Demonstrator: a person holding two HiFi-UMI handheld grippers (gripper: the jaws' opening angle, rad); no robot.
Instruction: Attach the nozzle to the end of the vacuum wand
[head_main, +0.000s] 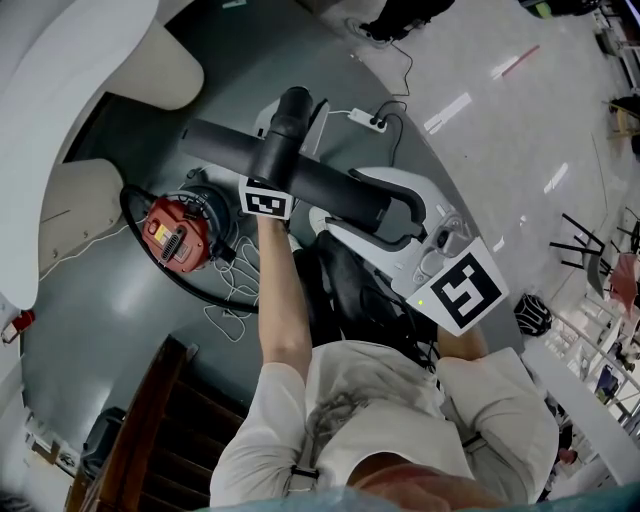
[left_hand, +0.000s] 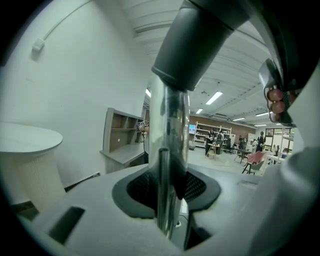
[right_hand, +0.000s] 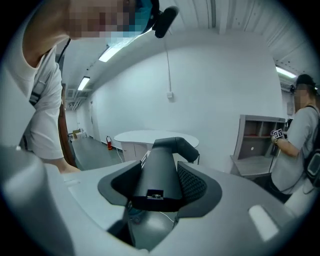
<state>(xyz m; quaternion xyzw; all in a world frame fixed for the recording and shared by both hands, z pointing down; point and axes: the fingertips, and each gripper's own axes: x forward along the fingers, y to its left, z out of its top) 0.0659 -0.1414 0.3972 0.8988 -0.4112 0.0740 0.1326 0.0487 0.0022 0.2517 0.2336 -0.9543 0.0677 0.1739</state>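
Grey floor (head_main: 500, 150) below; left claw (left_hand: 167, 186) pinches the shiny vacuum wand (left_hand: 169, 130), right claw (right_hand: 157, 186), wider, clamps the black nozzle (right_hand: 162, 165).

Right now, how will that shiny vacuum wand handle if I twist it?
Probably stiff: the wand looks like a straight metal tube. Its polished surface may slip in the jaws. The dark collar above may make it top-heavy.

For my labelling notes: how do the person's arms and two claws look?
The left claw and right claw have pale grey bodies with dark, dotted pads. Each carries a cube with black-and-white square markers. The person wears a white short-sleeved shirt.
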